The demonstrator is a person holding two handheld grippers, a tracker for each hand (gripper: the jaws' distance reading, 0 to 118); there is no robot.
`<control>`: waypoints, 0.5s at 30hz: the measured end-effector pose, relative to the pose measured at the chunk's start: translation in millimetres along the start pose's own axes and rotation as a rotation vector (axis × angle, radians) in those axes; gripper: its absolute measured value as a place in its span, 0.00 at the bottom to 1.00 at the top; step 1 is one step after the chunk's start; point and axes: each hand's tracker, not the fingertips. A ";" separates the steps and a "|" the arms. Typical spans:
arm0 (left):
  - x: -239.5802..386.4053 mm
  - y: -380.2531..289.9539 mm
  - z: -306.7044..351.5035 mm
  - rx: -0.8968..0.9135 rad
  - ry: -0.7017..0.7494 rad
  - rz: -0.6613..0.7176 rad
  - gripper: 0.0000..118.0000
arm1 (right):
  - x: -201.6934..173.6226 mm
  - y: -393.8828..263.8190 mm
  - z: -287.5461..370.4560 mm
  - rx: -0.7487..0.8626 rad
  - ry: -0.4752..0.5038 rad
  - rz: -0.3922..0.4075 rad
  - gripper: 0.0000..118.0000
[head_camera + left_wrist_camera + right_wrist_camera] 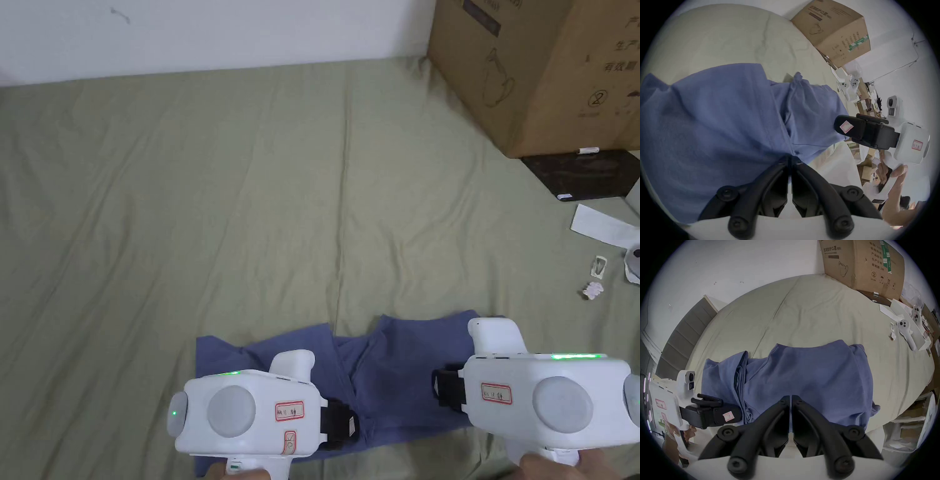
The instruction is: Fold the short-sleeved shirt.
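In the head view, the crumpled blue cotton short-sleeved shirt (387,381) lies at the near edge of the olive-green bed sheet (250,206), with the white left gripper (342,430) and white right gripper (441,386) at its near hem. In the left gripper view the jaws are clenched on a pinch of blue cloth, a shallow bite that could slip under pull. In the right gripper view the jaws are likewise clamped on the hem, and uneven lifting could drag the bunched middle pleat askew.

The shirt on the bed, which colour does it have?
The shirt is plain blue, without pattern; the right gripper view shows it best.
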 end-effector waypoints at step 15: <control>-80.1 9.7 109.9 0.239 -0.110 0.190 0.03 | -15.9 5.1 0.5 -0.004 0.009 0.032 0.02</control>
